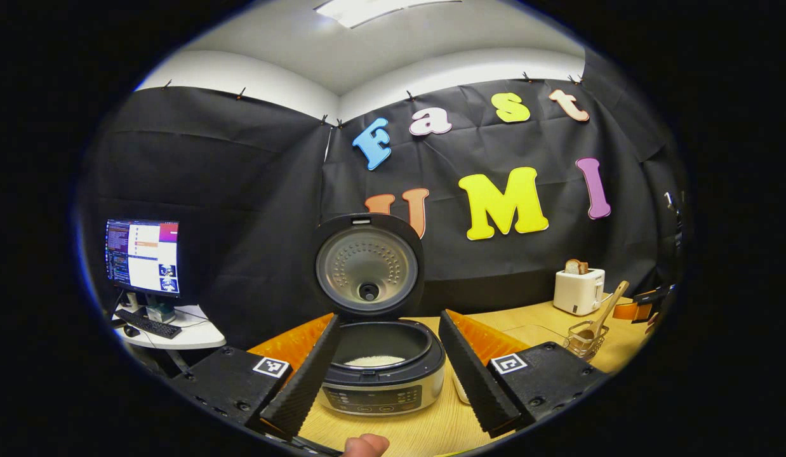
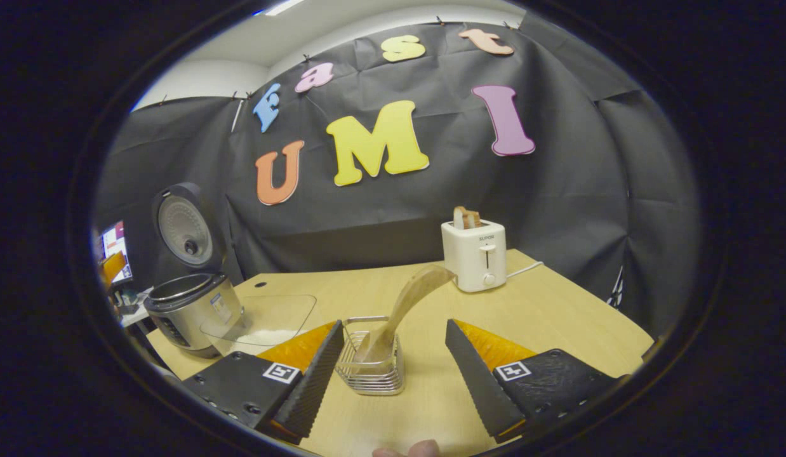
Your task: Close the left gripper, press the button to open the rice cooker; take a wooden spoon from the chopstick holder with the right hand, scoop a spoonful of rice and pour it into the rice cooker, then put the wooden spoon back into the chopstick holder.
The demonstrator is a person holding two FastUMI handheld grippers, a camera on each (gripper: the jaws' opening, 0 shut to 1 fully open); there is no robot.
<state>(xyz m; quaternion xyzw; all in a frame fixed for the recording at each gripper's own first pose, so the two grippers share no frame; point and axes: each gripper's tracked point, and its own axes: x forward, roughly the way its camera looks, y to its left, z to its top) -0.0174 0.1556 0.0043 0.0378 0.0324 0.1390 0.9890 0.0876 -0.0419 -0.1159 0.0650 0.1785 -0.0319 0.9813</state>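
Observation:
The rice cooker [image 1: 381, 374] stands right in front of my left gripper [image 1: 390, 315], its lid [image 1: 367, 263] swung fully up. White rice [image 1: 375, 360] lies in its pot. The left gripper is open, its fingers either side of the cooker, touching nothing. In the right gripper view the wooden spoon [image 2: 409, 298] leans up and to the right out of the wire chopstick holder [image 2: 373, 363]. My right gripper [image 2: 394, 324] is open, with the holder and spoon between and just beyond its fingertips, untouched. A clear glass dish with rice [image 2: 266, 320] sits between the holder and the cooker [image 2: 190, 311].
A white toaster [image 2: 474, 254] holding bread stands at the back of the wooden table [image 2: 558, 317], its cord trailing right. A monitor and keyboard sit on a side desk [image 1: 177, 333] to the left. A thumb [image 1: 366, 444] shows at the bottom edge.

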